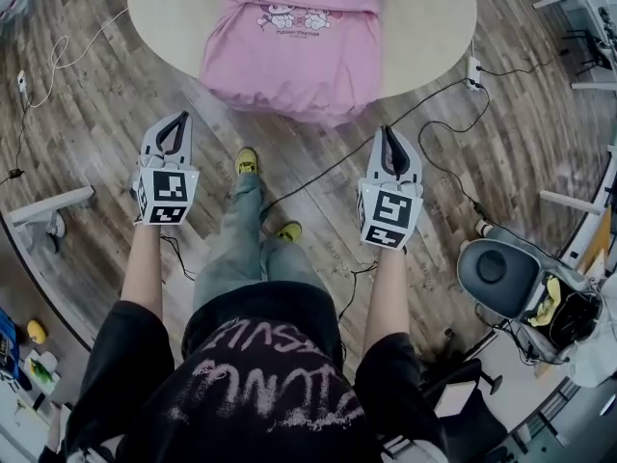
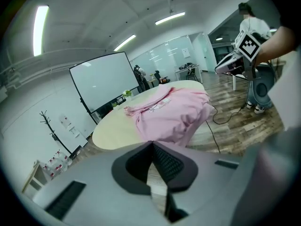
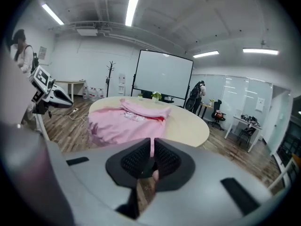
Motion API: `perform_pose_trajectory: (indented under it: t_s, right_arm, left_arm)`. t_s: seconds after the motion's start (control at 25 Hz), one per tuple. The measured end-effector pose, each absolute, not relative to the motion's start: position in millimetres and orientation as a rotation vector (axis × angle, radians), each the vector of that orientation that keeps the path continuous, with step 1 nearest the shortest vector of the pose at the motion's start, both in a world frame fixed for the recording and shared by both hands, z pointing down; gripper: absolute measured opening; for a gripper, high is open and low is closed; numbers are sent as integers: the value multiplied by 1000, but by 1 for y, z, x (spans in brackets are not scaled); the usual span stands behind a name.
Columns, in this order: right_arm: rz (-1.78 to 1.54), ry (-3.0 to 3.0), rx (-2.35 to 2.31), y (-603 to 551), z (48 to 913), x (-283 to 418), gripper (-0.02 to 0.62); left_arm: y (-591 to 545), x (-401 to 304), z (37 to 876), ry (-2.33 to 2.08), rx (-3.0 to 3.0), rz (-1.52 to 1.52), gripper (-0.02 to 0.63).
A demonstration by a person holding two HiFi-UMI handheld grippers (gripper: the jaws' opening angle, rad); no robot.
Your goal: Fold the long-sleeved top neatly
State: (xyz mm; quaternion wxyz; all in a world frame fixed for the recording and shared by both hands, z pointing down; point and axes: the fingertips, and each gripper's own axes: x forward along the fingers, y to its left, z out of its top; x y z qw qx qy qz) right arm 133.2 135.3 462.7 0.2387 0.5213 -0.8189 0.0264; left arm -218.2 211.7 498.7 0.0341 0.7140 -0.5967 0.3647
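One pink top (image 1: 294, 46) drapes one table (image 1: 434, 17); left claw (image 1: 180, 119) pinched together empty, right claw (image 1: 388, 133) barely parted, empty.

The long-sleeved top (image 1: 294, 46) lies on the table (image 1: 434, 27), one end hanging over its near edge. Before that edge, above the floor (image 1: 96, 114), the left gripper (image 1: 183, 117) and right gripper (image 1: 387, 131) flank the top's width.

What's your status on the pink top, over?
Left gripper shut, empty. Right gripper barely ajar, empty. Pink top on table, hem draped over near edge. Cable on floor between.
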Motion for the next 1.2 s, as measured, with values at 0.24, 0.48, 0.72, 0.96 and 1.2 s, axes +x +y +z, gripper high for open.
perform_pose_trajectory:
  t_s: [0.24,0.48,0.72,0.96,1.2]
  right_arm:
    - [18,-2214,1372,170,502,146,61]
    - [-30,-2193,1302,177,548,146,126]
    - [-24,-2191,1282,169,583,131,178]
    - [-14,-2190,1309,149,620,121,192]
    - [-32,-2202,1337,131,651,107,201]
  left_arm:
    - [238,-190,525,-1815,2219,1222,12]
    - [240,-171,562,-1780,2232,1258,29]
    - [230,-165,600,-1739,2248,1275,159]
    - [200,-171,634,-1799,2230,1153,240]
    - [177,-171,665,-1850,2225,980,279]
